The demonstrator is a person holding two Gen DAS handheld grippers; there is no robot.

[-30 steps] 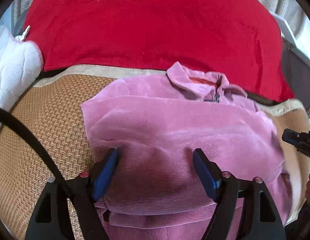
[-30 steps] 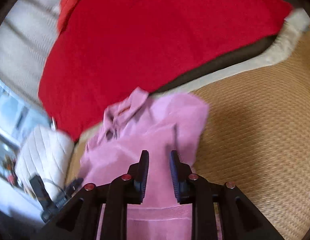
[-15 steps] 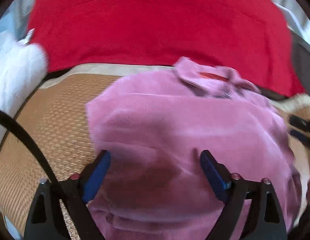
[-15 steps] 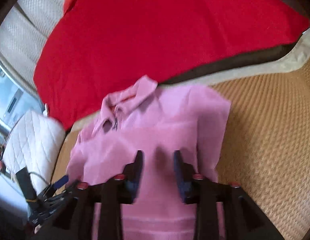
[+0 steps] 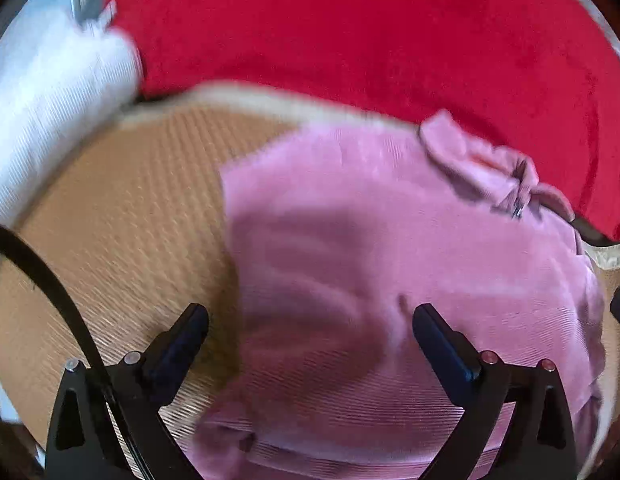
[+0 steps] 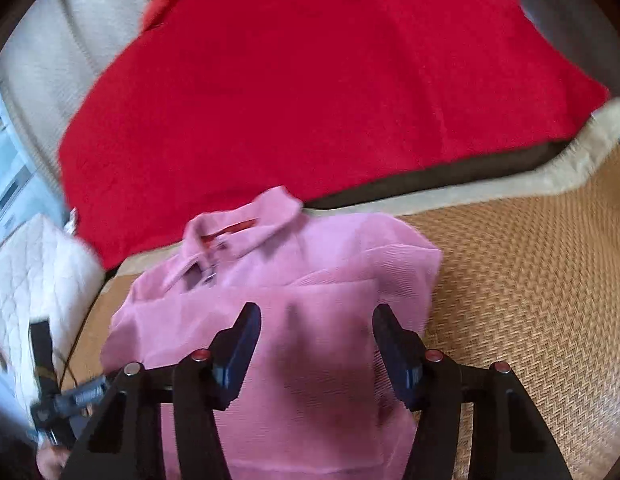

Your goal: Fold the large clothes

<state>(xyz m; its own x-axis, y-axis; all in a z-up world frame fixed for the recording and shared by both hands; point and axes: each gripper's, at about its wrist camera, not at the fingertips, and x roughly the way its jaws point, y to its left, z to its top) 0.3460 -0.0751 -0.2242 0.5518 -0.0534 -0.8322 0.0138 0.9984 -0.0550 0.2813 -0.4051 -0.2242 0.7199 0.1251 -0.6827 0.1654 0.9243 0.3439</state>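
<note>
A white quilted cushion (image 5: 49,120) sits at far left, blurred. The left gripper (image 5: 310,332) hovers with jaws wide, holding nothing, above the pink corduroy collared jacket (image 5: 410,260), which lies folded on the tan woven mat (image 5: 129,220); its hem is cut off below. The right gripper (image 6: 316,336), jaws also wide, hangs over the jacket's lower half. Behind, a red blanket (image 6: 310,80) probably covers a sofa.

Pink corduroy jacket (image 6: 310,280) w/ orange collar lining, tan herringbone-weave mat (image 6: 530,300), red blanket (image 6: 310,80), white quilted cushion (image 6: 25,280)
</note>
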